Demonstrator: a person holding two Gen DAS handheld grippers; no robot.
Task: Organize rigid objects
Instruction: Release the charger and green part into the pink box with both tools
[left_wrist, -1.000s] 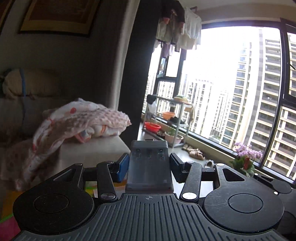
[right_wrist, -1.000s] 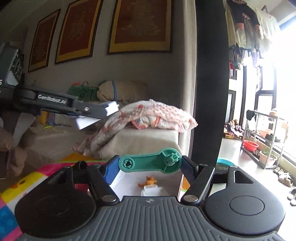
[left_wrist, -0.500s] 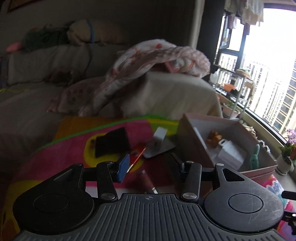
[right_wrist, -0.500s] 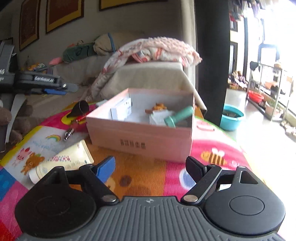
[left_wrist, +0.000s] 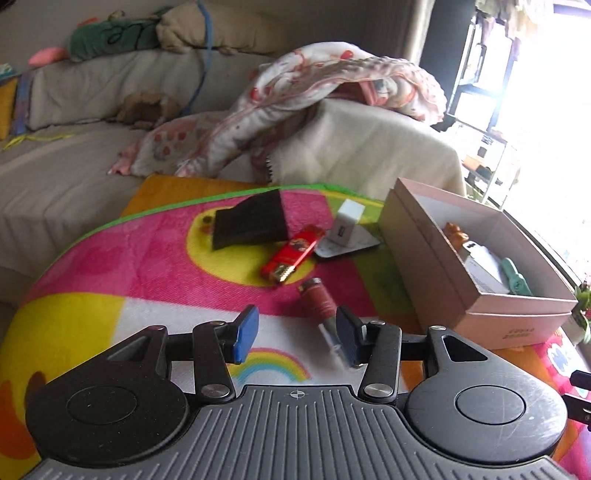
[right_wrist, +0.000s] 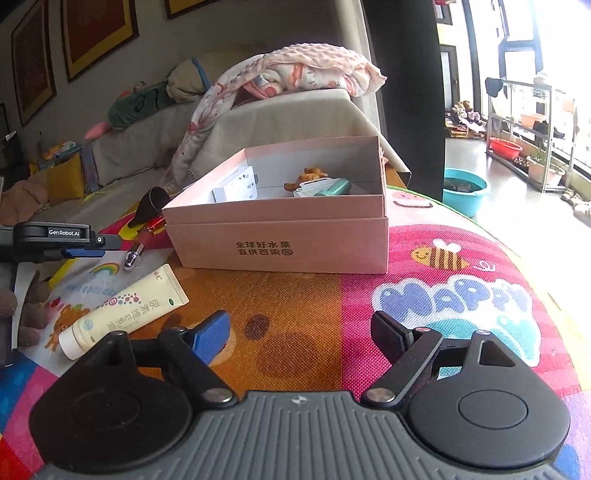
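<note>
My left gripper (left_wrist: 295, 336) is open and empty, low over the colourful mat. A dark red cylinder (left_wrist: 319, 299) lies just ahead of its right finger. Beyond it lie a red packet (left_wrist: 293, 254), a black wedge (left_wrist: 251, 221) and a white charger (left_wrist: 347, 225). My right gripper (right_wrist: 299, 334) stands wide open with nothing in it, in front of the pink box (right_wrist: 280, 243). In the box sit a white socket (right_wrist: 236, 186), an orange toy (right_wrist: 310, 175) and a green plastic part (right_wrist: 334, 188). A cream tube (right_wrist: 125, 310) lies left of the right gripper.
The mat (right_wrist: 443, 295) covers a low table that ends to the right at bare floor with a blue basin (right_wrist: 465, 188). A sofa (left_wrist: 74, 177) with a blanket (left_wrist: 314, 88) stands behind. The left gripper (right_wrist: 74, 243) shows at the left edge of the right wrist view.
Both grippers dropped and tilted down toward the mat. The left no longer holds the dark grey block. The right let go of the green part, which now lies in the box, and its jaws widened.
</note>
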